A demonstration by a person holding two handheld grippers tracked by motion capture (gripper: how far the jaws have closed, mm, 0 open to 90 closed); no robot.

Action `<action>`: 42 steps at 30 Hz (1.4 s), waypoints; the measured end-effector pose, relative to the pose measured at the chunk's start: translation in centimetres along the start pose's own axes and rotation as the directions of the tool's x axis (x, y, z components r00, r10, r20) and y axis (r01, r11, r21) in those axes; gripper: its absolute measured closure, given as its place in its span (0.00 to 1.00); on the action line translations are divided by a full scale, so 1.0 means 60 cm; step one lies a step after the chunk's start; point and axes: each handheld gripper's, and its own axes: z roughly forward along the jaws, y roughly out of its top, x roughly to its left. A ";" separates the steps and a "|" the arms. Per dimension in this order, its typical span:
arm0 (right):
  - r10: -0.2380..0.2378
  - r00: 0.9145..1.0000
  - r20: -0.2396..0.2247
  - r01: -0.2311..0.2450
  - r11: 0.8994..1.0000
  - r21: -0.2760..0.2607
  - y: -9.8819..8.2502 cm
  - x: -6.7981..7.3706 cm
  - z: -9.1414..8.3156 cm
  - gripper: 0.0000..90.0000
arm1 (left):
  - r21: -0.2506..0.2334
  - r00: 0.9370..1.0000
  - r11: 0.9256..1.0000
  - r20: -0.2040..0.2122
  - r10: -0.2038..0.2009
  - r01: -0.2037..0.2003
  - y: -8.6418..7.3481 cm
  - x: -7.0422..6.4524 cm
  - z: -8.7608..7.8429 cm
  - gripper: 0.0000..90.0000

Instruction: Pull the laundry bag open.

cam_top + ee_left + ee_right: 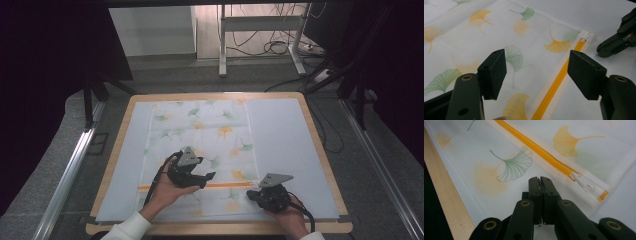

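Leaf-print bag (pixel 200 145) flat on white sheet (pixel 285 145) over table (pixel 320 145), orange zip (pixel 225 185) across near end. Left gripper (pixel 207 177) above bag near zip, jaws wide apart, nothing between. Right gripper (pixel 540 180) beside zip's white pull (pixel 584 183), jaws pressed together, tips low at bag's cloth; whether any cloth is pinched, cannot tell.

Prob lab/test rig: dark curtains (pixel 45 60), floor cables (pixel 280 47), desk frame (pixel 260 30)

Overhead forward view, two close tool views
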 end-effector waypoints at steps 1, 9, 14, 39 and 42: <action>0.004 1.000 0.000 -0.004 1.000 -0.001 -0.001 -0.001 -0.001 0.97 | 0.004 1.000 1.000 0.000 0.002 -0.002 0.001 0.000 0.003 0.35; 0.012 1.000 0.007 -0.012 1.000 0.014 -0.005 -0.001 -0.009 0.99 | 0.027 1.000 1.000 0.025 0.013 -0.014 0.007 -0.018 0.027 0.35; 0.009 1.000 0.005 -0.010 1.000 0.025 -0.010 0.001 -0.016 0.99 | 0.047 0.998 0.998 0.052 0.035 -0.038 0.022 -0.037 0.053 0.35; 0.026 1.000 -0.014 -0.026 0.999 0.032 -0.012 -0.002 -0.019 0.99 | 0.056 0.991 0.995 0.113 0.077 -0.084 0.069 -0.073 0.122 0.43; 0.027 1.000 -0.015 -0.026 0.999 0.032 -0.012 -0.003 -0.019 0.99 | 0.053 0.990 0.995 0.119 0.073 -0.080 0.070 -0.077 0.128 0.44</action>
